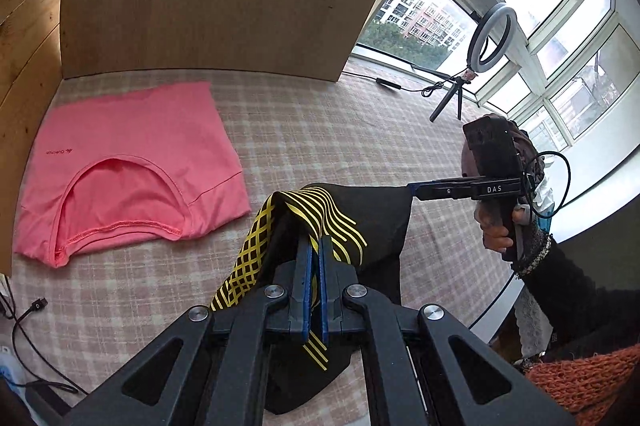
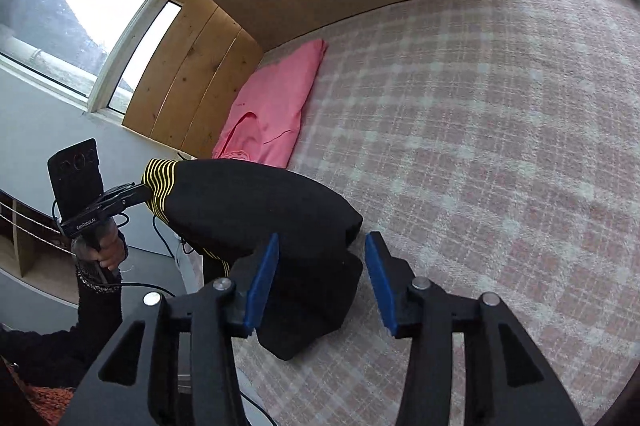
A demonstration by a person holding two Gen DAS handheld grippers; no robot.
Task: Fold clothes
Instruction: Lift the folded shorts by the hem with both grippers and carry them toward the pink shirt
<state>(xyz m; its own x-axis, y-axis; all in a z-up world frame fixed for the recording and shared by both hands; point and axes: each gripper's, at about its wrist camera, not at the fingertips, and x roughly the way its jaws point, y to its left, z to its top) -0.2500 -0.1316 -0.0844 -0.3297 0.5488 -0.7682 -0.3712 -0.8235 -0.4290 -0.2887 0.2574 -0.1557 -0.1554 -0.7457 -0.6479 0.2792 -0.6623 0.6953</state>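
Left hand-held gripper (image 1: 316, 246) clamped on black garment (image 2: 256, 206), right hand-held gripper (image 2: 322, 246) apart, garment stretched between

Readable lettering on shirt and grippers

"DAS" on the right gripper (image 1: 416, 191); "GenRobot.AI", seemingly, on the left gripper (image 2: 138, 195); a small upside-down "Quechua" logo on the pink shirt (image 1: 132, 166).

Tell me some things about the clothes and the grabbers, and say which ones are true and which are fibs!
1. The left gripper is clamped on the black garment with yellow stripes. True.
2. The right gripper is squeezed tight on the cloth. False: its blue pads stand apart, with the black cloth between them but not pinched.
3. The pink shirt lies folded on the checked cover. True.
4. The pink shirt is hanging from a gripper. False: nothing holds it.
5. A ring light stands near the window. True.
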